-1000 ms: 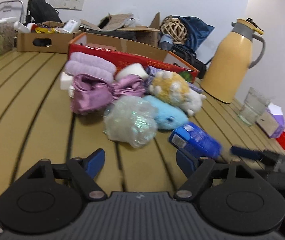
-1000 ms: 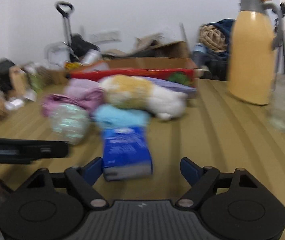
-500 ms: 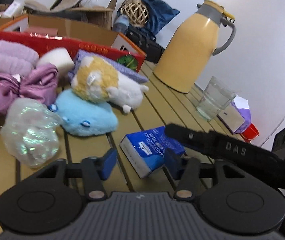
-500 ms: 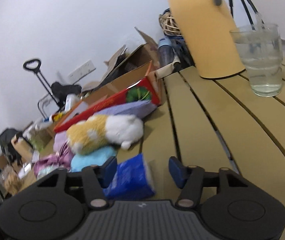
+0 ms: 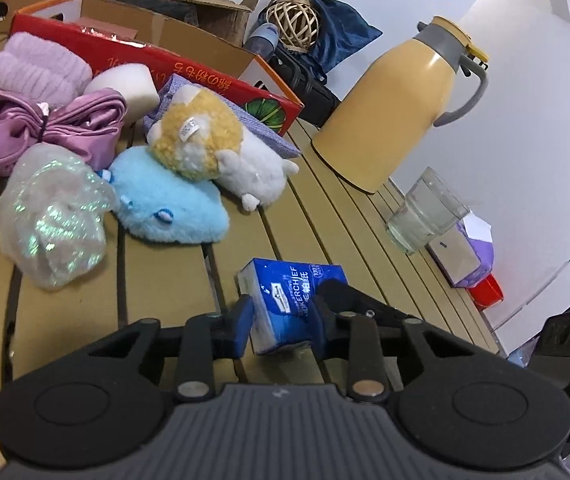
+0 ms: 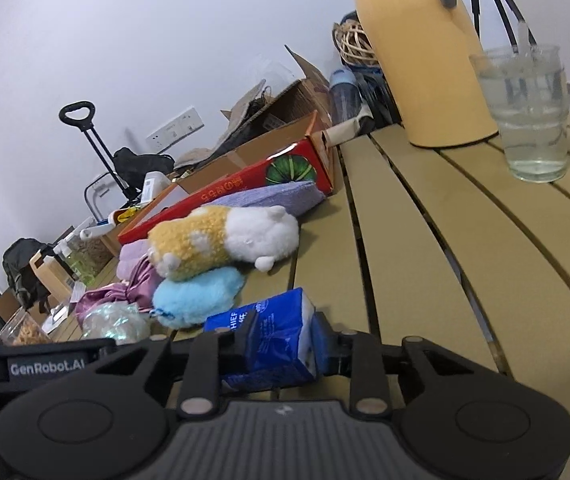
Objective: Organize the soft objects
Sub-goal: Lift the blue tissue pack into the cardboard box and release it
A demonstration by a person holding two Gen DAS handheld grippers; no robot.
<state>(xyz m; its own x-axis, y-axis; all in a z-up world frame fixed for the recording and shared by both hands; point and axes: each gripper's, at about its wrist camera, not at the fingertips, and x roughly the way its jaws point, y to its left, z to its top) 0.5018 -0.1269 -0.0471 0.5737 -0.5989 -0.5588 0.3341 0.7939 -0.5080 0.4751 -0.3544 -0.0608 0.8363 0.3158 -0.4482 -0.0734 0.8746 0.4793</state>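
Observation:
A blue tissue pack [image 5: 289, 292] lies on the slatted wooden table [image 5: 157, 280]. My left gripper [image 5: 281, 326] has its blue pads on both sides of the pack, and its jaws are still closing. My right gripper [image 6: 281, 344] clamps the same pack [image 6: 273, 320] from the other end, jaws also closing and pads pressing into the wrapper. Behind the pack lie a yellow-and-white plush [image 5: 201, 140], a light blue plush [image 5: 169, 204], an iridescent bag [image 5: 53, 216], purple satin cloth [image 5: 37, 128], a lilac towel [image 5: 37, 72] and a white sponge [image 5: 125, 88].
An open red cardboard box [image 5: 205, 68] stands behind the soft things. To the right are a yellow thermos jug [image 5: 397, 112], a glass of water [image 5: 425, 212] and a purple tissue box [image 5: 465, 256] near the table edge. Boxes and bags crowd the back wall.
Both grippers moved in on the blue tissue pack from opposite ends and narrowed from wide open until their pads met it. The right wrist view rolled.

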